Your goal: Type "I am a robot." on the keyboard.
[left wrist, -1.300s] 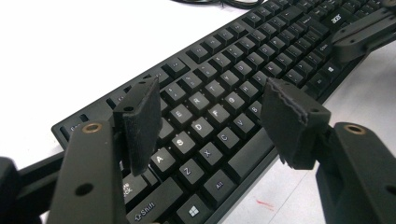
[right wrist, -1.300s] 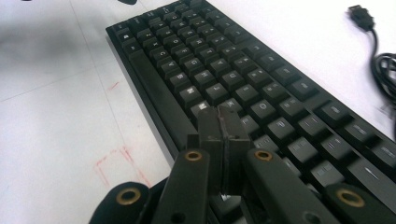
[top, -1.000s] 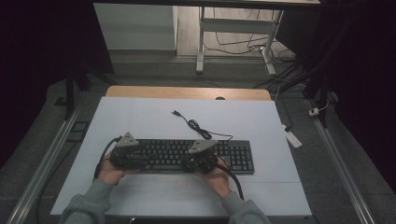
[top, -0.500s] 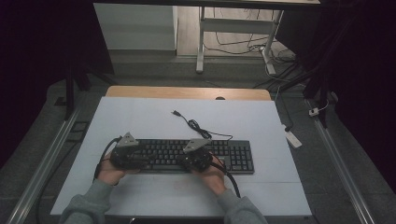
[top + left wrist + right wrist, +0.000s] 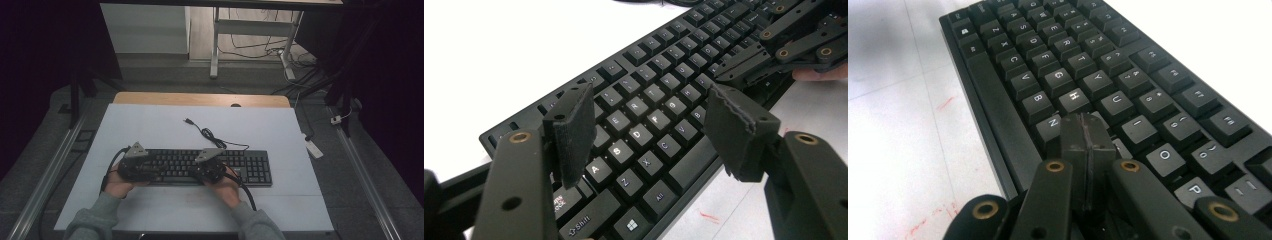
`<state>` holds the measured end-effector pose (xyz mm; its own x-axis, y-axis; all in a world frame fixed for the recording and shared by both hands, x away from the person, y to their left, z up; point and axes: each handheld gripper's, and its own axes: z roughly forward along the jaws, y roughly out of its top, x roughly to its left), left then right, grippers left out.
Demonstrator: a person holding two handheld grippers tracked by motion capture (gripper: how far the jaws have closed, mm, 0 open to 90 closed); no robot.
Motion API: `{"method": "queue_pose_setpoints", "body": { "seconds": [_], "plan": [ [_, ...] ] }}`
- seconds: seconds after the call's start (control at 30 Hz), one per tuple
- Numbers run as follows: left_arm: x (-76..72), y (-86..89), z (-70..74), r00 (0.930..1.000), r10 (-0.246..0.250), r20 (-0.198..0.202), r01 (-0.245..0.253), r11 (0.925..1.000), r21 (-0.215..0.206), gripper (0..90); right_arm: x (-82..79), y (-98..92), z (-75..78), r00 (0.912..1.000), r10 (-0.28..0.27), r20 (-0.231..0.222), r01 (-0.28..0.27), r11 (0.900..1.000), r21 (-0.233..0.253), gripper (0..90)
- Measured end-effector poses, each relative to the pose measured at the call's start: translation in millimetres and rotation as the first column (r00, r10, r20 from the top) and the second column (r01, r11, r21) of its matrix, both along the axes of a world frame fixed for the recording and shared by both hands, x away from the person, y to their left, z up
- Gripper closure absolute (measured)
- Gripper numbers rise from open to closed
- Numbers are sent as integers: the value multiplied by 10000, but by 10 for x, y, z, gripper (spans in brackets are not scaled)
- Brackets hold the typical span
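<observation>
1. we hold two grippers over a black keyboard (image 5: 200, 166) that lies flat on the white desk (image 5: 150, 130), near the front edge and a little right of the middle, its long side parallel to that edge.
2. our left gripper (image 5: 649, 130) hangs over the left end of the keyboard; in its own view the jaws stand wide apart, with the a, s, d, f and z, x, c keys in plain sight between them. nothing is gripped.
3. whether the left pads (image 5: 574, 130) touch the keys, we cannot tell; they look to sit just above them.
4. our right gripper (image 5: 1087, 135) is at the middle of the keyboard; in its own view the jaws are pressed together, pad to pad, with nothing between them.
5. the joined tip points down at the keys just below h, between n and the key to its right; it looks to touch or nearly touch there, though we cannot tell which.
6. in the high view the left gripper (image 5: 134, 165) and the right gripper (image 5: 209, 167) both lie along the front side of the keyboard, well apart, with our hands behind them at the front edge of the desk.
7. the cable (image 5: 210, 135) runs from the back of the keyboard toward the far edge, loosely coiled, and its plug lies free on the desk.
</observation>
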<state>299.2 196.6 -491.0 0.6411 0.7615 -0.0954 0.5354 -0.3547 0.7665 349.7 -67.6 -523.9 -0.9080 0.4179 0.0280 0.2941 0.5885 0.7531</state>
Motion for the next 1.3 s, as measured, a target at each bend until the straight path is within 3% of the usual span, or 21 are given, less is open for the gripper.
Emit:
{"method": "queue_pose_setpoints", "body": {
  "seconds": [0.1, 0.37, 0.67, 0.93, 1.3],
  "plan": [
    [-4, -2, 4, 10000, 5, 25, -5, 10000, -4, 370, -14, 1, 21, 9999, 38, 123, -38, 10000, -32, 895],
    [-5, 8, 9, 10000, 25, 36, -25, 10000, -47, 370, -60, -123, 136, 9995, -212, 249, 201, 9987, 462, 892],
    [-13, 20, 15, 9999, 66, 82, -66, 10000, -64, 369, -129, -339, 217, 9974, -503, 508, 465, 9963, 727, 702],
    [-7, 24, 12, 9999, 74, 81, -73, 9999, -73, 367, -172, -672, 262, 9918, -1069, 699, 1006, 9911, 874, 566],
    [-5, 22, 9, 10000, 36, 65, -36, 10000, -73, 365, -247, -1116, 303, 9781, -1886, 877, 1801, 9789, 969, 526]
  ]
}}
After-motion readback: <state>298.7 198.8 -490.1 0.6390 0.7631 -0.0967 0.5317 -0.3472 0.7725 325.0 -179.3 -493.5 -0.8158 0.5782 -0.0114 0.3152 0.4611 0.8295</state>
